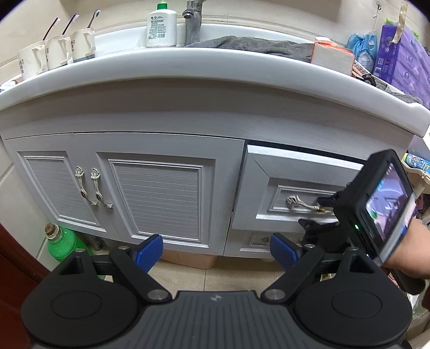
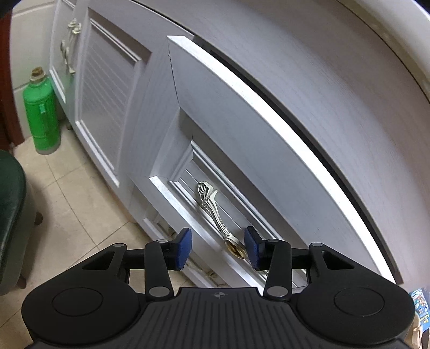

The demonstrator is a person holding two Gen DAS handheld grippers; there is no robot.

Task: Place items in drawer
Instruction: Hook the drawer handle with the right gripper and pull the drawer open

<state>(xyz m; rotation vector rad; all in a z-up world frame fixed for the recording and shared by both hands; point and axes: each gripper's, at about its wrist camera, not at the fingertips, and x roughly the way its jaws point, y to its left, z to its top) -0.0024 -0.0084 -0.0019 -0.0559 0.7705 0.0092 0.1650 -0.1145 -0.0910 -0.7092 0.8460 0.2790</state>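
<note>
A grey vanity drawer (image 1: 282,171) at the cabinet's right stands slightly pulled out, with a dark gap above its front; it also shows in the right wrist view (image 2: 242,112). Its ornate metal handle (image 1: 303,204) (image 2: 217,214) lies across the front panel. My right gripper (image 2: 218,248) is open, its blue pads on either side of the handle's near end; from the left wrist view it (image 1: 321,212) sits at the handle's right end. My left gripper (image 1: 216,249) is open and empty, held back from the cabinet doors.
On the sink counter (image 1: 188,64) stand three toothbrush cups (image 1: 56,51), a white bottle (image 1: 161,26), a faucet (image 1: 193,21), a grey towel (image 1: 255,45), a soap box (image 1: 333,56) and purple packs (image 1: 403,53). A green bottle (image 1: 63,243) (image 2: 41,118) stands on the floor at left.
</note>
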